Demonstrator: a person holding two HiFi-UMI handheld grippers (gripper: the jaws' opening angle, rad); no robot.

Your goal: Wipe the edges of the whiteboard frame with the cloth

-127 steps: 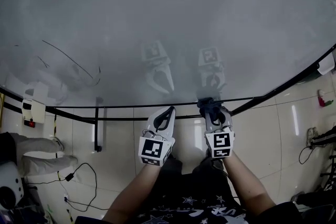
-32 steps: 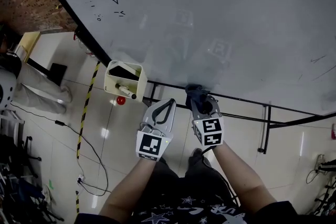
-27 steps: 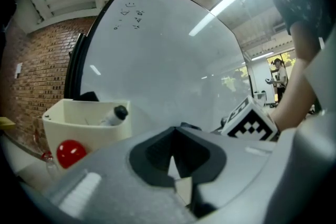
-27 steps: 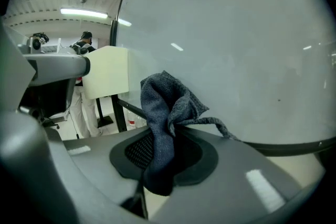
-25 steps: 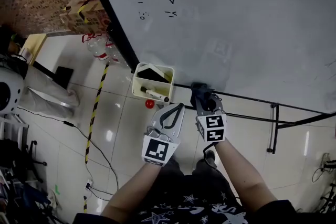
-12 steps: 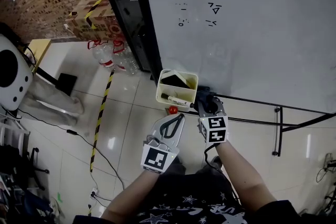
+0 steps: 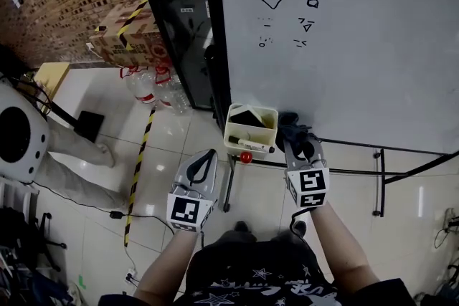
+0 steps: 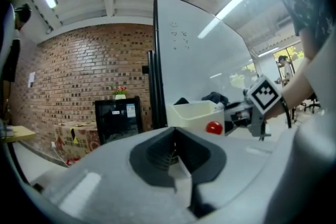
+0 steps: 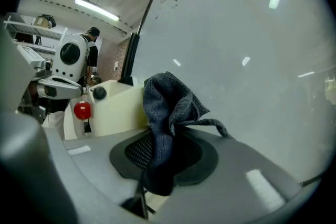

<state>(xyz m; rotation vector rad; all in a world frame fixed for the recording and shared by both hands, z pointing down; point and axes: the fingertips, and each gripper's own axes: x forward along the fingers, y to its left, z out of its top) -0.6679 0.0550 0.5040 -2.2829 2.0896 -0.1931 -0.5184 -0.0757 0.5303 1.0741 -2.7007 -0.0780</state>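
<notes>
Head view: the cloth (image 7: 290, 127) is held by the right gripper (image 7: 302, 145) at the whiteboard frame's (image 7: 217, 46) bottom edge, beside the pen tray (image 7: 267, 127) near the lower left corner.

Left gripper view: the left gripper's (image 8: 176, 153) jaws are closed on nothing.

Right gripper view: the jaws are clamped on the cloth.

The side and top edges are judged still to be wiped.

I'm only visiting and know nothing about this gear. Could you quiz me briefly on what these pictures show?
1. Fill in: the left hand-held gripper's jaws are ____ (apart/together).
2. What grips the dark grey fabric cloth? A: left hand-held gripper. B: right hand-held gripper.
3. True or false: the cream plastic box sits by the white whiteboard's lower left corner.
Key: 1 together; 2 B; 3 true.
</notes>
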